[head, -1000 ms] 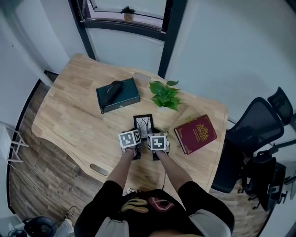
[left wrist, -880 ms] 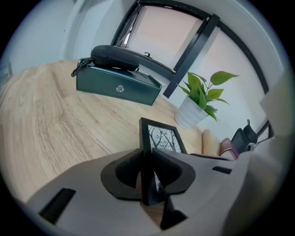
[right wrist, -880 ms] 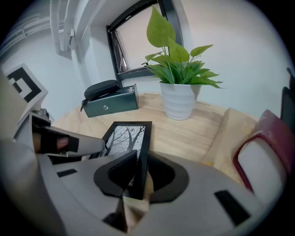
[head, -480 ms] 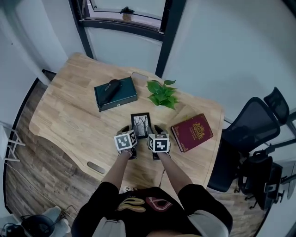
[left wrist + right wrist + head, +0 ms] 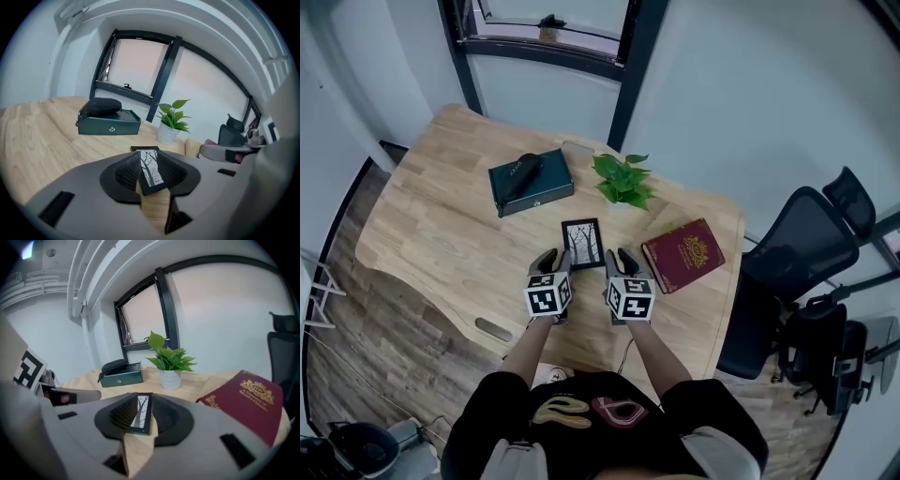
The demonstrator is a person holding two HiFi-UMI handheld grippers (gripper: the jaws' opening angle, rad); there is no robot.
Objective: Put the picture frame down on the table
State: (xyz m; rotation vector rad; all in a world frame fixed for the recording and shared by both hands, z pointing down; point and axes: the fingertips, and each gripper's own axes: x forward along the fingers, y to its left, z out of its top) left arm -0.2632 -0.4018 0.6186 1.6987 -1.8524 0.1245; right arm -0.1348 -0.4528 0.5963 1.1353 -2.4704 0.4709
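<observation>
**Picture frame lying flat on the tabletop, both grippers clear of it**

Seen from above, a person stands at a wooden tabletop. The small black picture frame lies face up near its middle, showing a bare tree. The left gripper and right gripper hover just beside the frame's near edge, one at each corner, touching nothing. Both sets of jaws stand apart and have just been narrowing. Nothing is pressed between them, and the frame shows through each gap, further off on the wood.

A green case and a potted plant sit beyond, and a red book lies near the frame's right.

The placing looks complete. The likely mishap now is a gripper dipping forward, which could catch the frame's edge and skid it toward the book or plant.
</observation>
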